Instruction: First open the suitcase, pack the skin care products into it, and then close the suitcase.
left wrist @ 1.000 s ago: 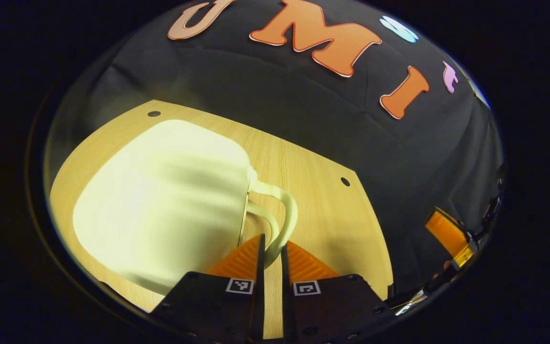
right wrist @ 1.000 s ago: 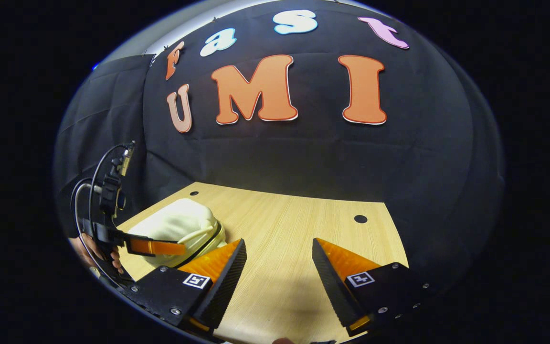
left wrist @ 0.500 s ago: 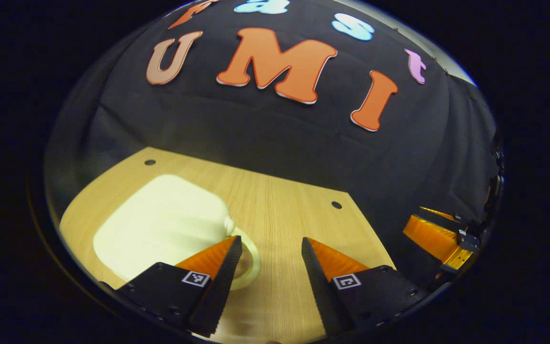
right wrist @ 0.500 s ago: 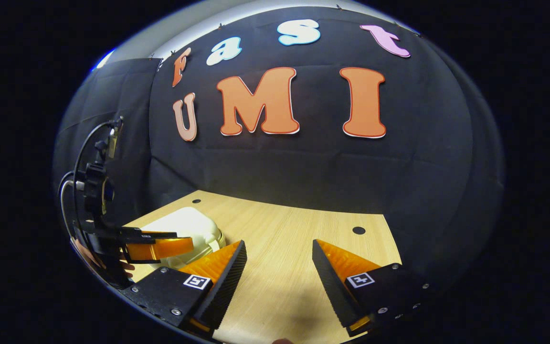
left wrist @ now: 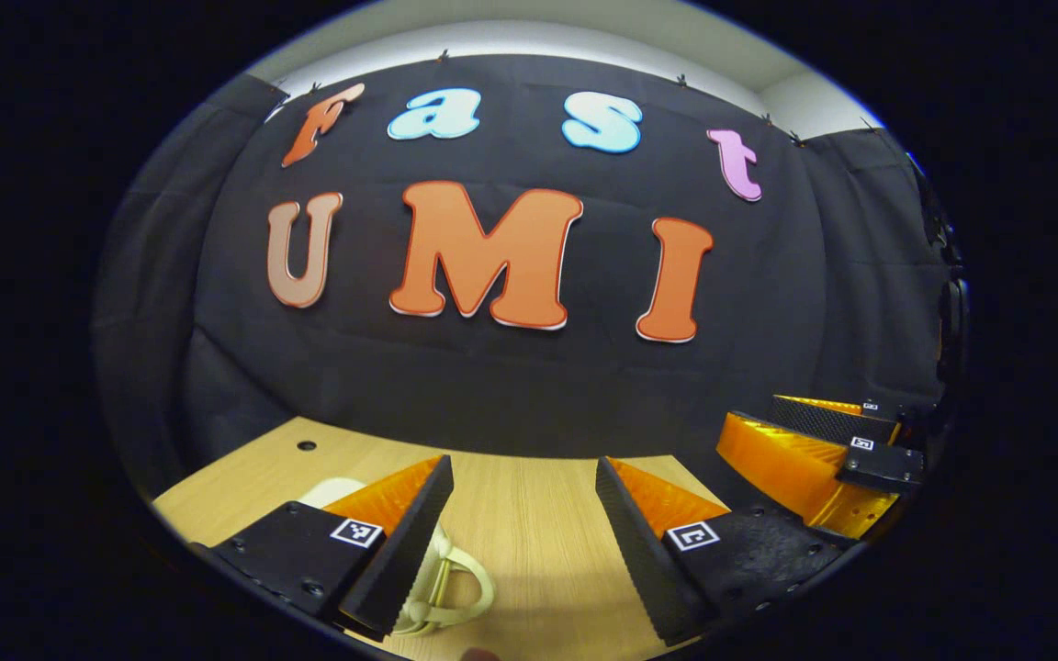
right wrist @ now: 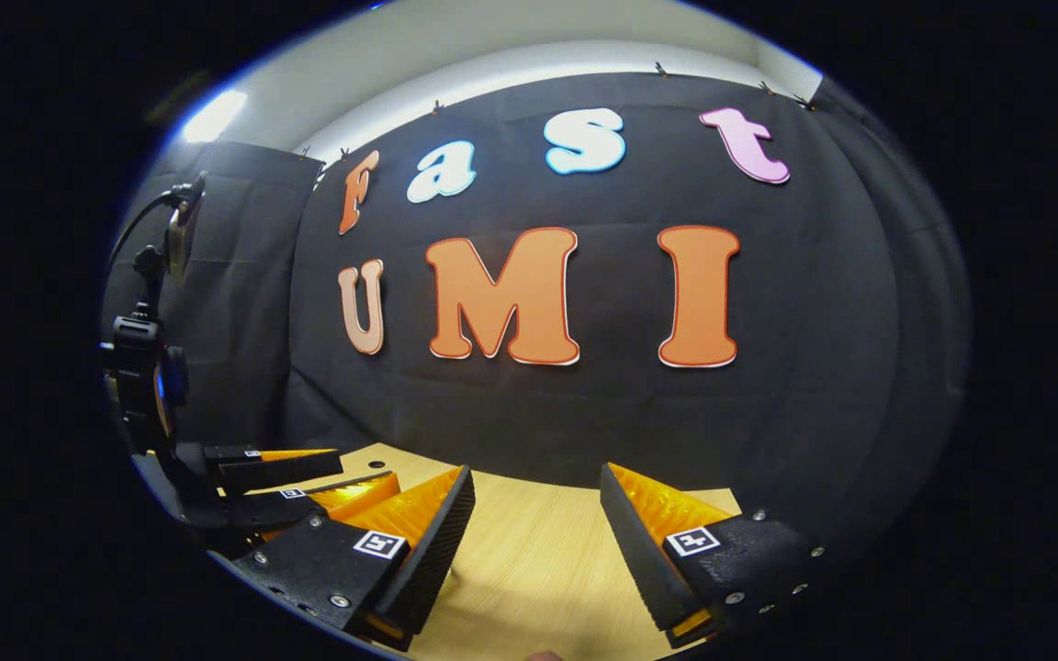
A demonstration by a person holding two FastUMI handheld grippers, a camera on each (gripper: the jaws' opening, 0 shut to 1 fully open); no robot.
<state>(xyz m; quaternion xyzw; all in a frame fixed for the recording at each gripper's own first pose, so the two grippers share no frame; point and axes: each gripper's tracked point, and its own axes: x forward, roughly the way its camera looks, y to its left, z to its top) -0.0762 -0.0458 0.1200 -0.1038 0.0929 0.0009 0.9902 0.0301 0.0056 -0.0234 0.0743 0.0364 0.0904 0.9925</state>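
While both claws, left gripper [left wrist: 522,496] & right gripper [right wrist: 536,505], gape wide w/ nothing held, cream hard-shell suitcase [left wrist: 442,580] lies on pale wood table [left wrist: 529,542].

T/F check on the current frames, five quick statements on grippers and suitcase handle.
1. The left gripper is open. True.
2. The left gripper is shut on the suitcase handle. False: its fingers stand apart, the handle lying by one finger.
3. The right gripper is open, holding nothing. True.
4. A skin care bottle stands on the table between the right gripper's fingers. False: bare wood there.
5. In the right gripper view, the left gripper sits at the left. True.
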